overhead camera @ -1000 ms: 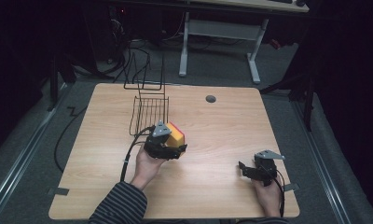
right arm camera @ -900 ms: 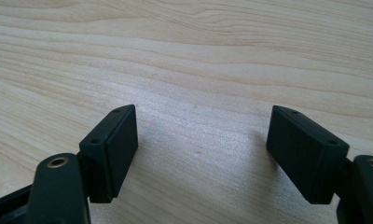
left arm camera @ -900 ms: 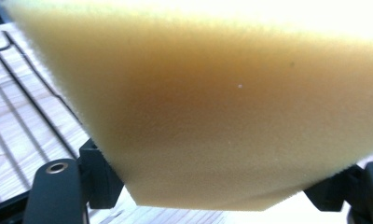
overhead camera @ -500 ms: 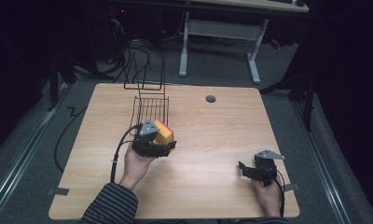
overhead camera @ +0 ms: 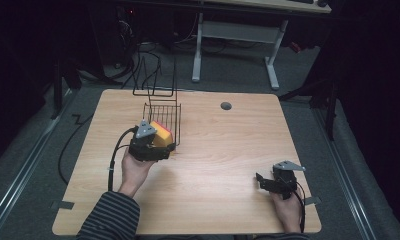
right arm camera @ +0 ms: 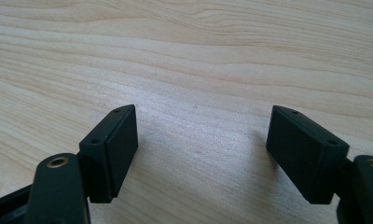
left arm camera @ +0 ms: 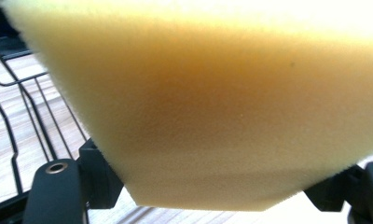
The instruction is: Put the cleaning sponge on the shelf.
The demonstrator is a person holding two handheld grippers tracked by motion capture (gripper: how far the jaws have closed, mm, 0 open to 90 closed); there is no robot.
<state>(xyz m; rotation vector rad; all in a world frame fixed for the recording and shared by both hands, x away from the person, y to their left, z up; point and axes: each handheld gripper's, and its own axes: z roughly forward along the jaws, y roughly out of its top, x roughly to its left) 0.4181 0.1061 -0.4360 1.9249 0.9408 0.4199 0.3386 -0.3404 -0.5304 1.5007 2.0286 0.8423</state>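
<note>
L gripper [overhead camera: 155, 145], clamping sponge [overhead camera: 161, 135], has moved to wire basket [overhead camera: 163, 120], probably to drop it; R gripper [overhead camera: 273, 182] idle, jaws wide.

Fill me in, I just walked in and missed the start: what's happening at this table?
A person is working at a wooden table with a handheld gripper in each hand. The left gripper is clamped on a yellow sponge with a red face and holds it right at the near edge of a black wire basket; whether the sponge is over the rim is hard to tell. The right gripper sits with its jaws apart near the table's front right corner, holding nothing.
</note>
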